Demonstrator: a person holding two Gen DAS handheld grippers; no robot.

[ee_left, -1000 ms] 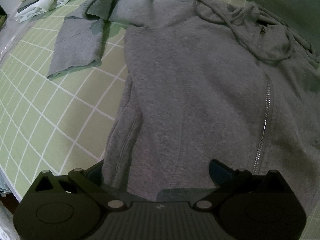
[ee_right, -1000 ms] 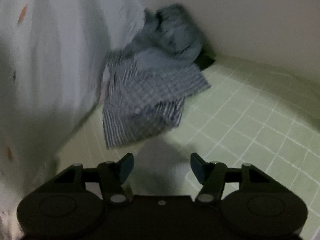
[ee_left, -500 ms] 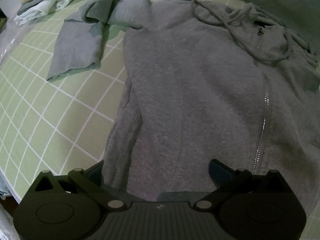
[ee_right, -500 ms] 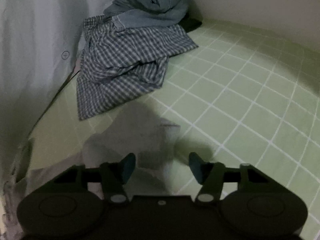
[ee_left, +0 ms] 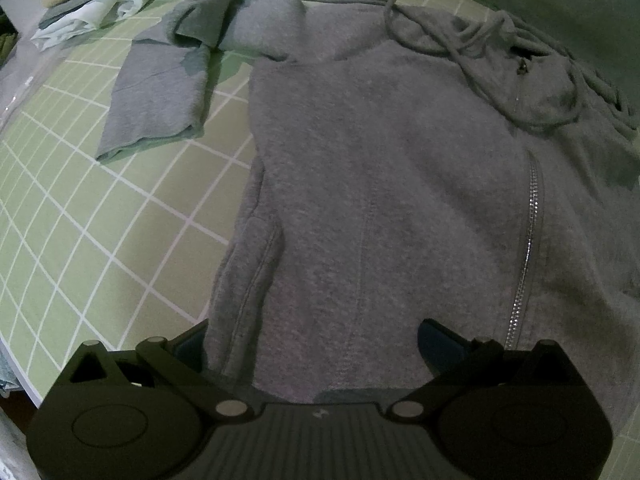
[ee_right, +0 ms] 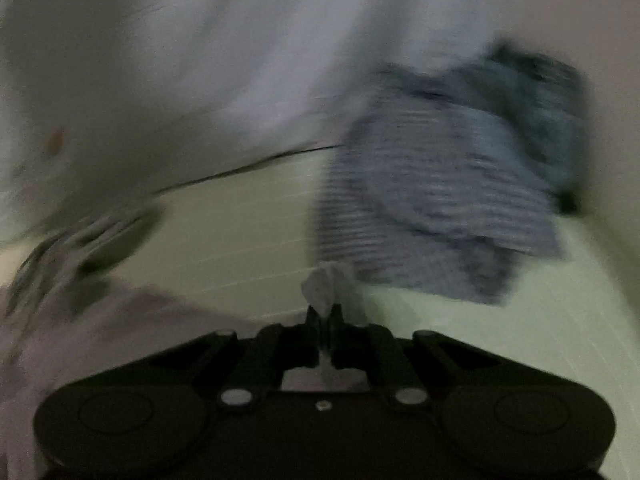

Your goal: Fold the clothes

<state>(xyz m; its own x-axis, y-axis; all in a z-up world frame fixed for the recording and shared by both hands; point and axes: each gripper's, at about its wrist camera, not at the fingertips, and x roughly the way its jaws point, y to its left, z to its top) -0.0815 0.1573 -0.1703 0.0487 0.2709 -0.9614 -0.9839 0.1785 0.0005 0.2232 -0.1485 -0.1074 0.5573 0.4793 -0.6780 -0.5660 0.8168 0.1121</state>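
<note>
A grey zip hoodie lies flat on the green checked sheet, front up, zipper on the right, one sleeve folded out at the upper left. My left gripper is open, its fingers on either side of the hoodie's bottom hem. My right gripper is shut on a pinch of grey fabric, which looks like part of the hoodie; this view is blurred.
A pile of light clothes lies at the far left corner. A blue checked shirt with a denim garment lies by the white wall. The bed's edge is at lower left.
My right gripper was open over the sheet and has shut on grey fabric; its view has swung and blurred. The left gripper has stayed put at the hem.
</note>
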